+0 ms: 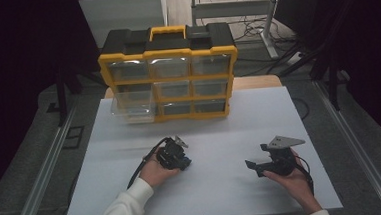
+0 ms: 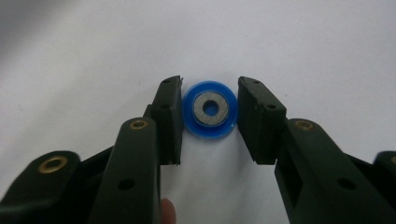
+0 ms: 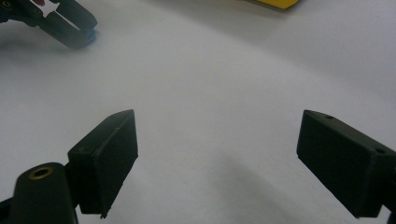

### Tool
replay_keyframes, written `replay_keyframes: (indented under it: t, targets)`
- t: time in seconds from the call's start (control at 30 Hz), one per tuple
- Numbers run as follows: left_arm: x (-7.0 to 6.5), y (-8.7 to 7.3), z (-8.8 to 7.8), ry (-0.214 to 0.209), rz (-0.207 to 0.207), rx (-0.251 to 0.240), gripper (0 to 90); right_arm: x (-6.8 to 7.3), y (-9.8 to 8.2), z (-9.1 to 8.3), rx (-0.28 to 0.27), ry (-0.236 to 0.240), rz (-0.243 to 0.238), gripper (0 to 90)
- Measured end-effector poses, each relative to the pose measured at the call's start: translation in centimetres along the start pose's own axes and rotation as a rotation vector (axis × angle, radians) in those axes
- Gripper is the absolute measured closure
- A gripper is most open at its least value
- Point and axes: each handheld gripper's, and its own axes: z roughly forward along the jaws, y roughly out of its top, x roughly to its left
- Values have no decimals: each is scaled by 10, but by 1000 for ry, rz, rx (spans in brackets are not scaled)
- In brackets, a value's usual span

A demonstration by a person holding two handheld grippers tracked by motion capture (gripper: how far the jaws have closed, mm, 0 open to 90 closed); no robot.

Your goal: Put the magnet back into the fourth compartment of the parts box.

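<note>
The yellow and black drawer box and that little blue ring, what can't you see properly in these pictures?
- Yellow and black plastic drawer organiser, high view: what the clear drawers hold is too small and dim to tell.
- Same organiser, right gripper view: cut off by the top edge.
- Round blue plastic ring with a grey metal centre, high view: hidden under the left gripper.
</note>
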Motion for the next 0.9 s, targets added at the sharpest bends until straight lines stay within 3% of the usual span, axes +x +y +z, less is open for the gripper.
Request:
replay_keyframes:
  t: [0.2, 0.9]
  targets:
    - [0, -1, -3, -10, -3, -6, 625, 0, 0, -1, -5, -9, 3, 130]
    - [0, -17, -41, -26, -23, -98, 626, 1, 0, -1, -2, -11, 1, 130]
